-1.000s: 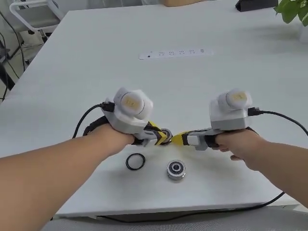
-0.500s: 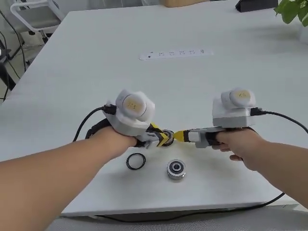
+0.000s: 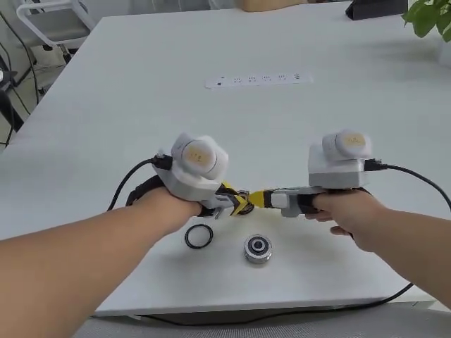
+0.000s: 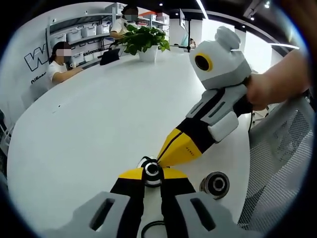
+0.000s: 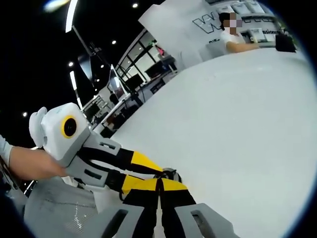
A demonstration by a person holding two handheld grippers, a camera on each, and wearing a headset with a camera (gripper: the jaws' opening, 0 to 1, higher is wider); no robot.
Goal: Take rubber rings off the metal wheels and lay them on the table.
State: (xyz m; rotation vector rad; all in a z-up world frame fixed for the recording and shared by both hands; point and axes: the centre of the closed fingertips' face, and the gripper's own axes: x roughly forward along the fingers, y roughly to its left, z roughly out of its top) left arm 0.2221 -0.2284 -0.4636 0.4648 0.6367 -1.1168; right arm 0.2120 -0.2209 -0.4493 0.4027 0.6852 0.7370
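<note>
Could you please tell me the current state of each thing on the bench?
left gripper: shut on a metal wheel.
right gripper: shut, tips at that wheel.
rubber ring: loose, flat on the table.
second metal wheel: resting on the table, ungripped.
power strip: flat, no plugs in it.

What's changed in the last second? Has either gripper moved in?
The right gripper has closed the gap, and its tip now meets the held wheel. The left gripper stays shut on that wheel. The loose ring and the second wheel lie where they were on the table.
</note>
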